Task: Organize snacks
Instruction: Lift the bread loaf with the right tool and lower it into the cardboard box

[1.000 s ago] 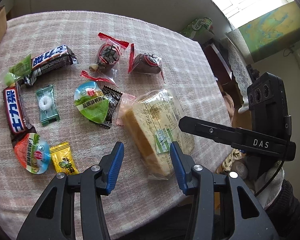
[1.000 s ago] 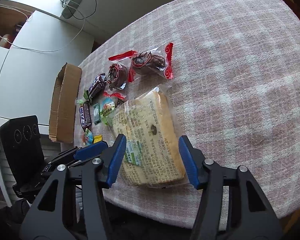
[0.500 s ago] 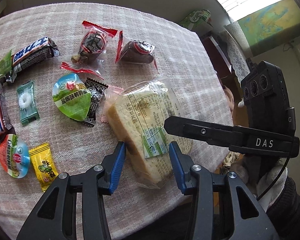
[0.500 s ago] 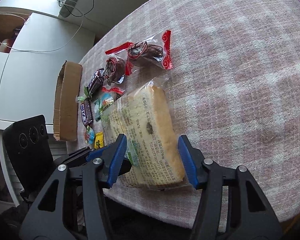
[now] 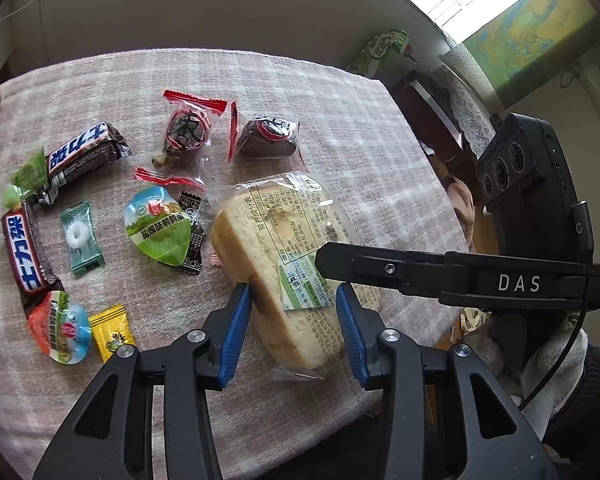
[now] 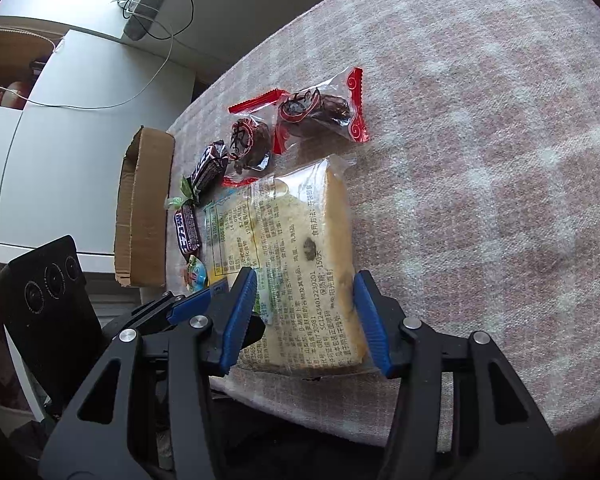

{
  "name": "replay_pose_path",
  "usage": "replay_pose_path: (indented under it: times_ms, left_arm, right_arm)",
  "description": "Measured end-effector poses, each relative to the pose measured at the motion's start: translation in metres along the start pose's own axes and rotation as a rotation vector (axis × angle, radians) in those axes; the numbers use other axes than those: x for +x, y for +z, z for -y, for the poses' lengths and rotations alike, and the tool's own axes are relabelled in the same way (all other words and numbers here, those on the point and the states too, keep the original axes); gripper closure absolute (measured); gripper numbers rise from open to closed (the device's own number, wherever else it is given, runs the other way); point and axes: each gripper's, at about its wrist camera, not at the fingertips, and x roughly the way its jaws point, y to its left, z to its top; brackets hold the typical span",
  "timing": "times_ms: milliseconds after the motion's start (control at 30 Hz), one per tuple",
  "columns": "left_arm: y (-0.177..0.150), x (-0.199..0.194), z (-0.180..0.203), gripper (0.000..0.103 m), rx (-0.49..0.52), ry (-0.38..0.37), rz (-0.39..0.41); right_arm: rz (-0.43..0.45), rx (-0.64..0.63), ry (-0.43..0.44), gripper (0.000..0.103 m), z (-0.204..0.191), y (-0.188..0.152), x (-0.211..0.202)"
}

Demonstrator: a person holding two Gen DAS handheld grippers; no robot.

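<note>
- Two grippers straddle one item: the wrapped bread slice (image 5: pixel 284 256), lying flat at the table's near edge on the checked cloth (image 5: pixel 340 120).
- Left gripper (image 5: pixel 294 300): jaws closing, bread between them. The left blue pad meets the crust side; the right pad lies against the wrapper's label area. Firm pressure cannot be confirmed.
- Right gripper (image 6: pixel 306 292): jaws closing, bread between them. Both pads sit at the wrapper's sides; whether they press is not clear.
- In the left wrist view, the bread extends from the jaws toward 12 o'clock. One right-gripper finger (image 5: pixel 420 270) crosses it from 3 o'clock and covers part of the label.
- From the bread, remaining snacks lie at 9 to 12 o'clock: two red-edged date packs (image 5: pixel 188 136), two dark chocolate bars (image 5: pixel 80 156), a mint (image 5: pixel 78 236), a green cup (image 5: pixel 160 226), an orange cup (image 5: pixel 58 328), a yellow candy (image 5: pixel 110 332).
- Hidden or unclear: a black sachet (image 5: pixel 194 236) is half covered by the green cup; the cardboard box (image 6: pixel 144 208) is cut off in the left view; the bread's near end overhangs behind the pads.
</note>
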Motion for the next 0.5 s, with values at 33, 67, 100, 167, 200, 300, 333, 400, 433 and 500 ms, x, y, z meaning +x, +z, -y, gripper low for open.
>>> replay_pose_path:
  times_ms: [33, 67, 100, 167, 200, 300, 333, 400, 433, 500]
  left_arm:
    - [0.000, -0.003, -0.001, 0.062, -0.001, 0.004, 0.008]
    - [0.001, -0.007, -0.002, 0.062, 0.001, 0.008, 0.018]
    - [0.001, -0.012, -0.002, 0.062, 0.005, 0.014, 0.030]
    - [0.002, -0.021, -0.005, 0.062, 0.005, 0.020, 0.055]
    - [0.002, -0.026, -0.007, 0.062, 0.000, 0.023, 0.067]
    - [0.005, -0.041, -0.015, 0.062, -0.023, 0.035, 0.106]
    - [0.005, -0.047, -0.019, 0.062, -0.033, 0.040, 0.121]
    - [0.006, -0.058, -0.029, 0.062, -0.058, 0.046, 0.150]
    - [0.006, -0.063, -0.034, 0.062, -0.071, 0.049, 0.162]
    - [0.006, -0.074, -0.045, 0.062, -0.095, 0.059, 0.183]
  right_arm:
    - [0.001, -0.003, -0.001, 0.050, -0.003, 0.001, 0.000]
    - [0.003, -0.008, -0.003, 0.051, -0.008, 0.002, 0.000]
    - [0.006, -0.016, -0.002, 0.051, -0.012, 0.003, -0.001]
    - [0.012, -0.037, 0.000, 0.051, -0.023, 0.006, -0.002]
    - [0.013, -0.048, 0.001, 0.051, -0.029, 0.007, -0.001]
    - [0.015, -0.089, 0.006, 0.051, -0.048, 0.013, 0.000]
    - [0.014, -0.105, 0.009, 0.051, -0.055, 0.016, 0.001]
    - [0.011, -0.134, 0.016, 0.051, -0.070, 0.021, 0.004]
    - [0.007, -0.151, 0.017, 0.051, -0.077, 0.023, 0.006]
    - [0.000, -0.188, 0.018, 0.051, -0.092, 0.027, 0.011]
